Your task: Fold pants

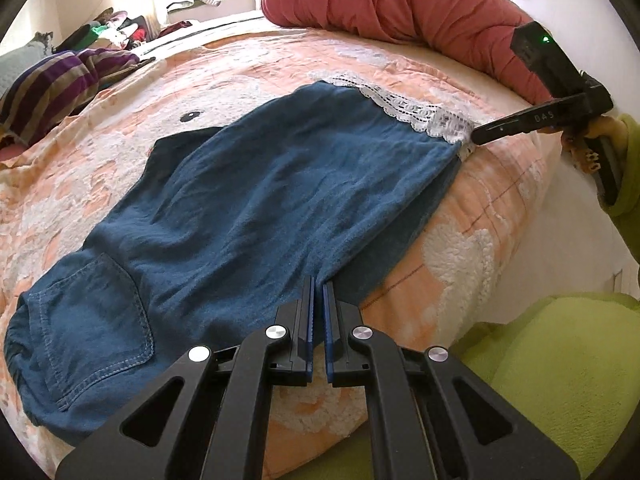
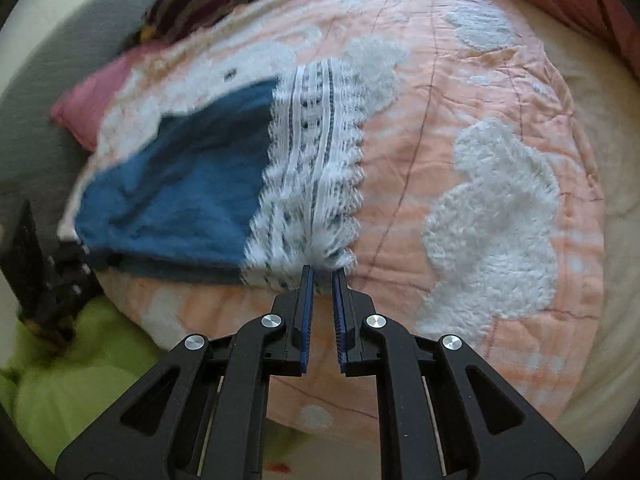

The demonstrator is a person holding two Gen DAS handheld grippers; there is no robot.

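Blue pants [image 1: 248,196] with a white lace hem [image 1: 408,108] lie flat on the bed, legs stacked, back pocket at the near left. My left gripper [image 1: 318,282] is shut on the near edge of the blue cloth at mid-leg. My right gripper [image 2: 323,270] is shut on the near corner of the lace hem [image 2: 316,168]; it also shows in the left wrist view [image 1: 480,136] at the hem. The blue pants [image 2: 180,184] stretch off to the left in the right wrist view, which is blurred.
An orange and white fleecy blanket [image 1: 460,248] covers the bed. A red rolled duvet [image 1: 400,8] lies at the far side. A striped cloth [image 1: 52,80] and a clothes pile sit at the far left. My lime-green sleeve [image 1: 552,368] is near the bed edge.
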